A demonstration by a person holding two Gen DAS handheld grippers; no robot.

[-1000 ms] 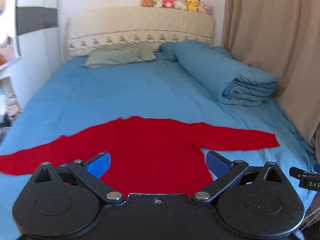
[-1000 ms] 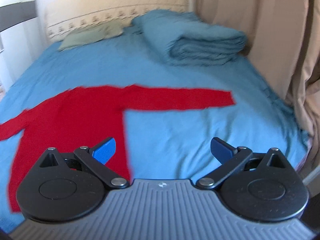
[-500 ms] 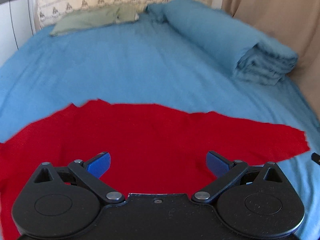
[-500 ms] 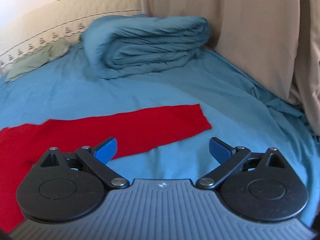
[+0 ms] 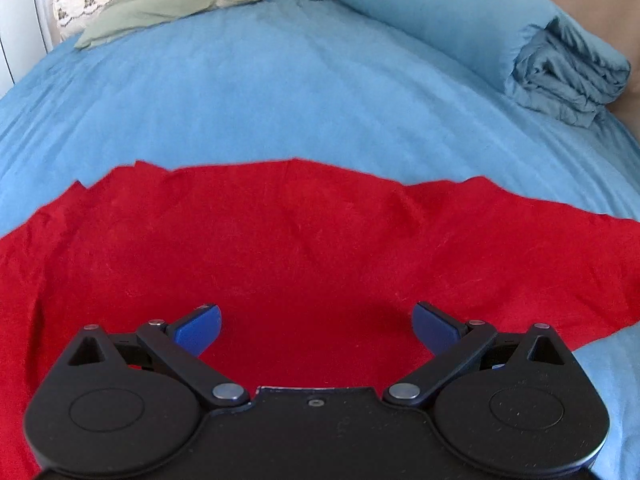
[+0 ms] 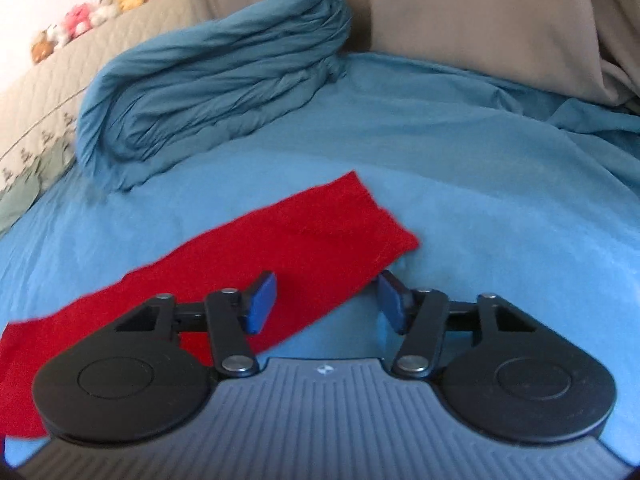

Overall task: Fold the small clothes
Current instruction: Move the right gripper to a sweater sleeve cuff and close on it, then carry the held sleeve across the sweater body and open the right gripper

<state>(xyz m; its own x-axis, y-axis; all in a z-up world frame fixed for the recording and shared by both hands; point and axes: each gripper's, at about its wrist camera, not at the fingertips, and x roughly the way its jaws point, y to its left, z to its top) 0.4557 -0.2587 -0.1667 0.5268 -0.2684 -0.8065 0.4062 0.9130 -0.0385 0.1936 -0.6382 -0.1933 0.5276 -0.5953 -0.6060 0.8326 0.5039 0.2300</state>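
A red long-sleeved top (image 5: 304,240) lies flat on the blue bed sheet (image 5: 280,92). My left gripper (image 5: 316,330) is open and empty, low over the middle of the top's body. In the right wrist view the top's right sleeve (image 6: 304,236) runs diagonally, its cuff end at the upper right. My right gripper (image 6: 326,300) is half closed and straddles the sleeve's near edge close to the cuff, with nothing pinched between the blue pads.
A folded blue duvet (image 5: 500,28) lies at the far right of the bed; it also shows in the right wrist view (image 6: 212,92). A green pillow (image 5: 172,4) lies by the headboard. Beige curtains (image 6: 480,12) hang along the right side. Plush toys (image 6: 88,16) line the headboard.
Both grippers have come down closer to the garment. The right gripper swung right to the sleeve's cuff end and its jaws have narrowed. The left gripper stays wide open.
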